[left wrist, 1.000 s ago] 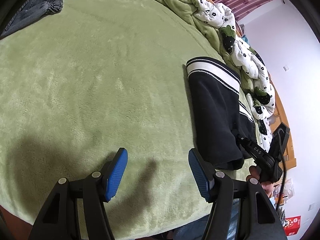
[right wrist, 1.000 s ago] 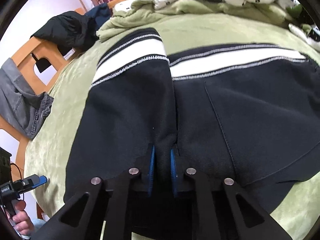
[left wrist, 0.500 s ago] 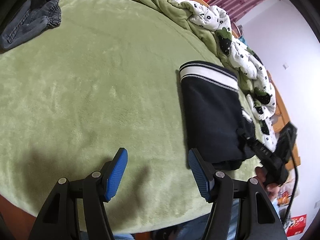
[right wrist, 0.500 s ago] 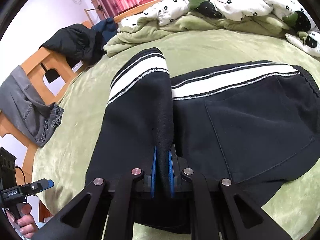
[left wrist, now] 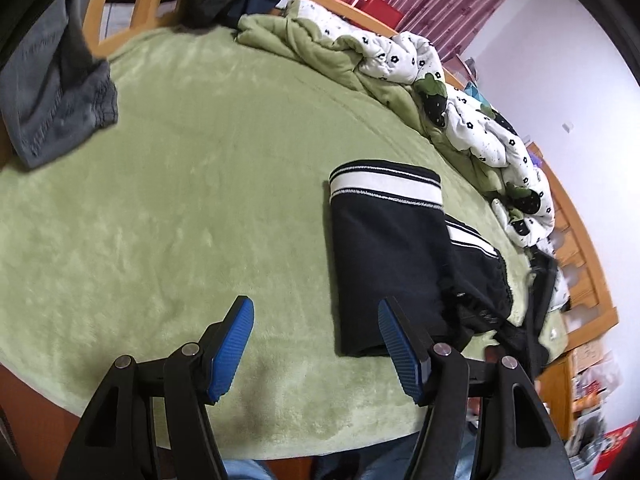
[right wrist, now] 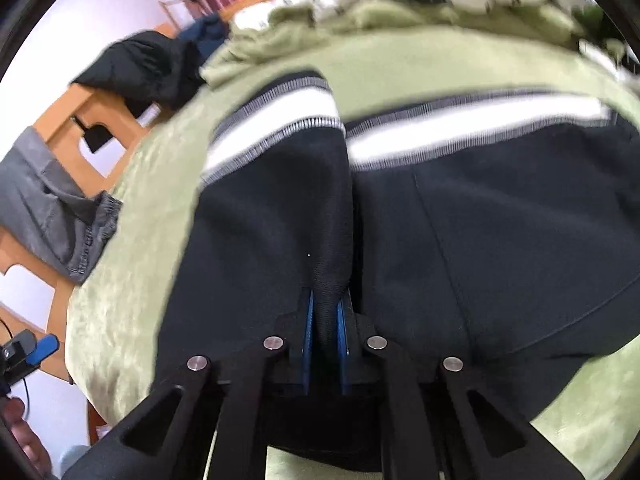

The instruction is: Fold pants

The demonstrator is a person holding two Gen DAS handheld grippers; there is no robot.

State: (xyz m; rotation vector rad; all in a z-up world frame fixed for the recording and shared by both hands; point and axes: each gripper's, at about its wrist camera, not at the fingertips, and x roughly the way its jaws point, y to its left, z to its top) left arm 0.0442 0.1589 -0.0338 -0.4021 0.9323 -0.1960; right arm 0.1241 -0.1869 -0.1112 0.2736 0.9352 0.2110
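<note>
Black pants (left wrist: 384,256) with a white-striped band lie folded on the green bed cover (left wrist: 200,184), right of centre in the left wrist view. My left gripper (left wrist: 316,340) is open and empty, hovering over the cover just left of the pants' near edge. My right gripper (right wrist: 325,320) is shut on a raised fold of the black pants (right wrist: 500,232), lifting the cloth; this view is motion-blurred.
Grey jeans (left wrist: 56,112) lie at the far left edge of the bed. A rumpled green and white flowered quilt (left wrist: 420,80) runs along the far side. Dark clothes (right wrist: 148,72) hang on the wooden bed frame (left wrist: 120,8).
The left gripper has pulled back and tilted up, so more of the bed and headboard shows. The right gripper keeps its hold on the pants fold and is moving, blurring its view.
</note>
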